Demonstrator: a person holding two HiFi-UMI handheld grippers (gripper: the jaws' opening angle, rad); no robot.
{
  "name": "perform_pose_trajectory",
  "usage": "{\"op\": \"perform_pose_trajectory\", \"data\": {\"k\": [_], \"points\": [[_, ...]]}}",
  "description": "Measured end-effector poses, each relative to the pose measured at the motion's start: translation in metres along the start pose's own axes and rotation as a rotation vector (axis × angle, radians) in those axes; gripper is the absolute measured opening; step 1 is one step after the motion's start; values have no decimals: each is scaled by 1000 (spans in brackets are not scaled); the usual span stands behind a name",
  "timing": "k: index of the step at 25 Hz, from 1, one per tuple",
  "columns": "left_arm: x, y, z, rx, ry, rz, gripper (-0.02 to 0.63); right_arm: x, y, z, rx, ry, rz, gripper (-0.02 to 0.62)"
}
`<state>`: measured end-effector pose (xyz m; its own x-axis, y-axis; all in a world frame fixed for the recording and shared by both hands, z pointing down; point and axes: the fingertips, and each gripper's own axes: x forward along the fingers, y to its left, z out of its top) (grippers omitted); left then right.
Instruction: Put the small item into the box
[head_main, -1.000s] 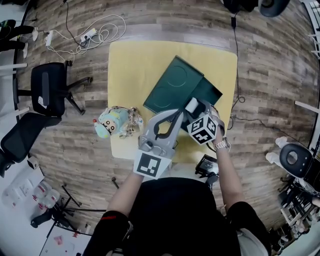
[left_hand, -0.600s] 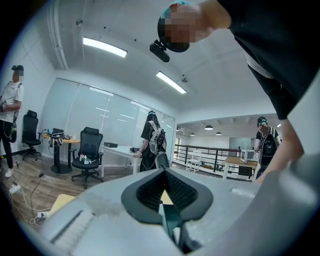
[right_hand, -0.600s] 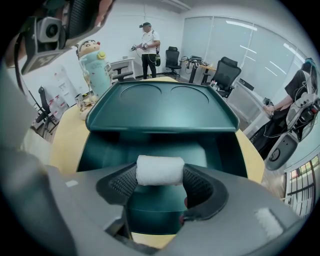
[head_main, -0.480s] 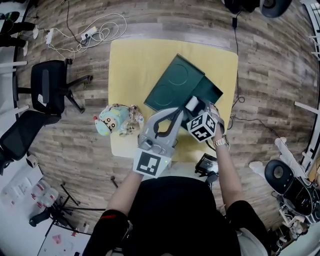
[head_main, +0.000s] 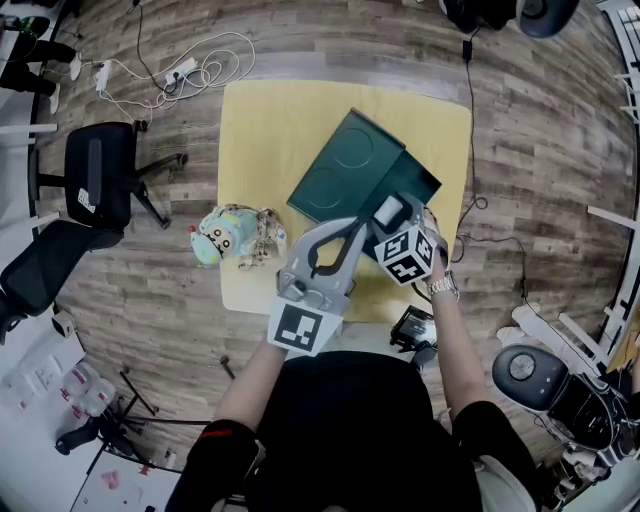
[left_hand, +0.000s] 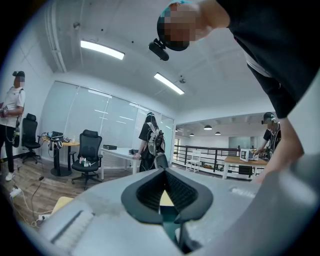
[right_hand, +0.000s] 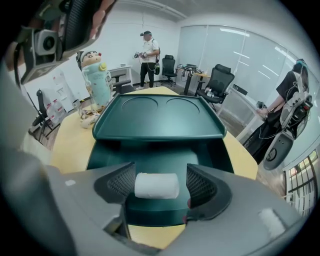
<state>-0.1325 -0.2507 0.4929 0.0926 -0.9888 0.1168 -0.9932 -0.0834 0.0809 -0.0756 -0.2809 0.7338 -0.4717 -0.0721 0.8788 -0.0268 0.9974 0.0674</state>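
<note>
Toy figure (head_main: 228, 238), office chair (head_main: 95, 185), cables (head_main: 200, 65)

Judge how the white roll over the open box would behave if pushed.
The white roll is a short cylinder lying sideways, so it would probably roll. Its fuzzy, rounded ends suggest something soft and light, likely squashing rather than breaking.

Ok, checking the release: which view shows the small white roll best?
The right gripper view: the white roll shows whole between jaws that have just been opening, over the green box. Head view: a small white patch. Left gripper view: nothing of it.
</note>
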Motion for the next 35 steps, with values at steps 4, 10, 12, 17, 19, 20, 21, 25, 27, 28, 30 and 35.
{"op": "perform_pose_trajectory", "data": {"k": [4, 10, 12, 17, 19, 20, 21, 25, 27, 28, 30, 35], "points": [[-5, -7, 5, 6, -13, 4, 2, -15, -5, 7, 35, -50, -22, 298], [-14, -15, 10, 24, -23, 16, 2, -39, -9, 17, 59, -131, -72, 214], [-17, -18, 13, 27, -26, 25, 2, -50, -10, 18, 71, -162, -90, 172], [-28, -29, 15, 45, -19, 44, 2, -82, -14, 18, 97, -257, -172, 4], [-32, -30, 15, 38, -18, 61, 2, -93, -12, 17, 107, -281, -176, 3], [-35, -31, 15, 31, -19, 70, 2, -98, -10, 17, 114, -295, -176, 3], [-38, -32, 15, 24, -20, 79, 2, -103, -8, 17, 125, -311, -175, 3], [-51, -42, 17, 9, -34, 97, 2, -128, 2, 16, 173, -367, -180, 3], [-56, -51, 20, 27, -49, 93, 2, -140, 5, 14, 175, -383, -191, 3], [-57, -55, 21, 32, -52, 91, 2, -146, 6, 14, 175, -392, -198, 3], [-61, -63, 22, 29, -50, 90, 2, -161, 7, 16, 185, -420, -208, 3], [-64, -78, 35, 39, -71, 88, 2, -210, 4, 34, 234, -536, -225, 3]]}}
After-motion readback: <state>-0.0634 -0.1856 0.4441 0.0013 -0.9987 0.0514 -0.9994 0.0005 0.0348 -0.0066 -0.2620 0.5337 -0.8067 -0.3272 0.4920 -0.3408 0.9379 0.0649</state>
